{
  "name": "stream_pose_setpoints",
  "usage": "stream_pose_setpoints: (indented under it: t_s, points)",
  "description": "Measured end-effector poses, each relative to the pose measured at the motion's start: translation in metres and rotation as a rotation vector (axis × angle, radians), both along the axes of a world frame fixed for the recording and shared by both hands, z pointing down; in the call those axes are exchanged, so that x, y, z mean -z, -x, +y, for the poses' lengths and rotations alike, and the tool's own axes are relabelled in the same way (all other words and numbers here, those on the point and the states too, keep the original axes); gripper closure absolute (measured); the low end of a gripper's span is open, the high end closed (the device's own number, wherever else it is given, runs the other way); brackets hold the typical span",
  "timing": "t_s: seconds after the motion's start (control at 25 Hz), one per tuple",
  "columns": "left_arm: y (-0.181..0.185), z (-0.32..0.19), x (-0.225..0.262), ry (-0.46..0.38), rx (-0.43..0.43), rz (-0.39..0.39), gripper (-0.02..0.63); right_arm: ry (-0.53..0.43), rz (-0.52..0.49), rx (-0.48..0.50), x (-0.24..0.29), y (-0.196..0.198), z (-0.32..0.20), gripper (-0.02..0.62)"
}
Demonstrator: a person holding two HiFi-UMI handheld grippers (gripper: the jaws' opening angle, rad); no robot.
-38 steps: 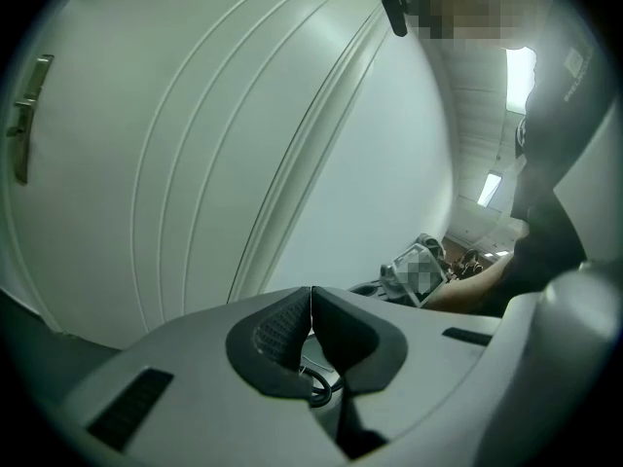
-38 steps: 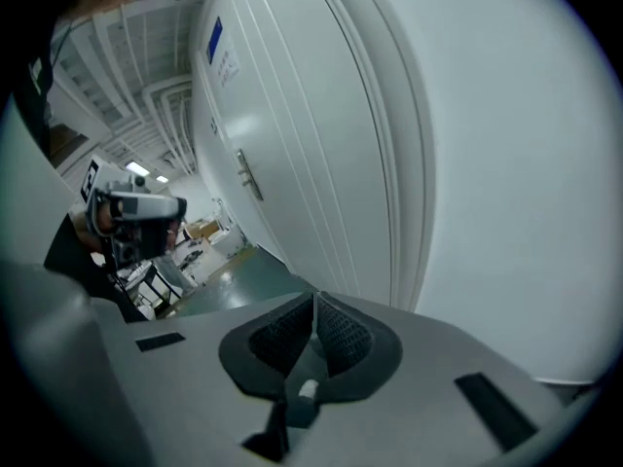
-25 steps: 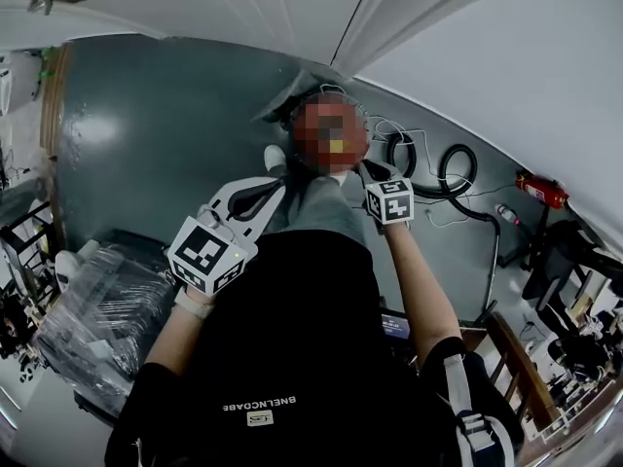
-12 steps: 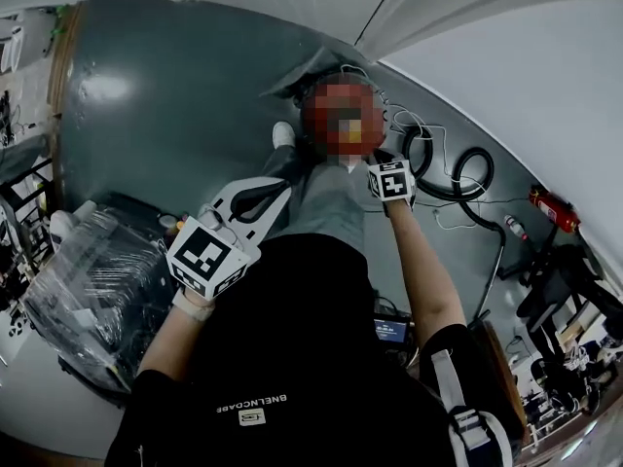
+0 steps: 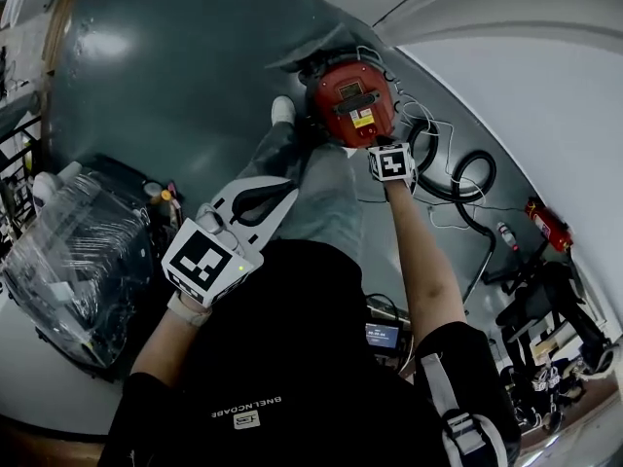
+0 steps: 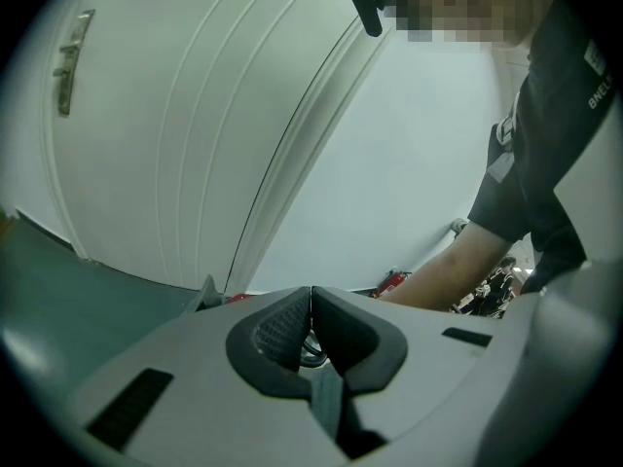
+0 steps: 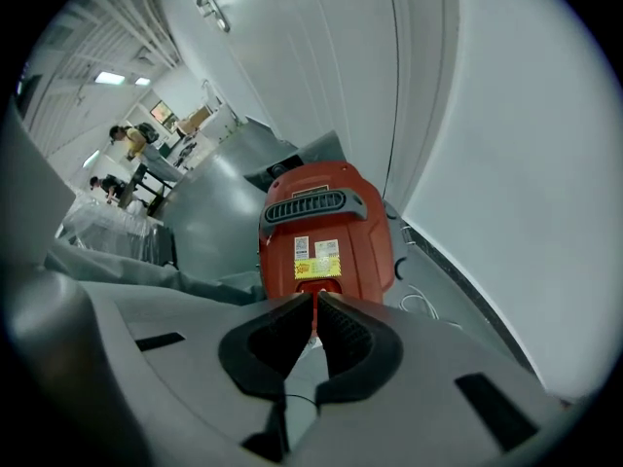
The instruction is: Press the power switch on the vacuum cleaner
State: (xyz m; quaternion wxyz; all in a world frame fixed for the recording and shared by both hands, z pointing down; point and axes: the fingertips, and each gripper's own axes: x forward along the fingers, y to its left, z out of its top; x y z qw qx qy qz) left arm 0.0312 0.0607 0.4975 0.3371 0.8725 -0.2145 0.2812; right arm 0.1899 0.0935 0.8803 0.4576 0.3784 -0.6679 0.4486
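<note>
The left claw (image 6: 311, 309) is clenched on nothing and held back at the person's waist. It points toward the wall and sits well apart from the vacuum (image 5: 352, 103). It looks to have no part in the press.

The vacuum is a red canister on the grey floor (image 5: 175, 95), close to the wall, with a black hose (image 5: 458, 178) coiled to its right. Its long axis runs straight away from the right claw. The grilled handle lies at the far end and the labelled end is nearest.

The right claw (image 7: 314, 305) is on the outstretched arm, clenched and empty, and is by far the nearer one. Its tips sit just short of the vacuum's near end. A small red tab (image 7: 319, 285) below the yellow label lies dead ahead of them and is probably the switch. A short push forward and down along the claw's own line should meet it.
</note>
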Motion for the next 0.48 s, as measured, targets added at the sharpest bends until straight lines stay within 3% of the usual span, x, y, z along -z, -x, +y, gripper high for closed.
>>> stream_pose_setpoints:
  t_s: [0.48]
  points:
    - [0.027, 0.010, -0.033, 0.073, 0.082, -0.018, 0.591, 0.070, 0.071, 0.078, -0.042, 0.004, -0.001, 0.563]
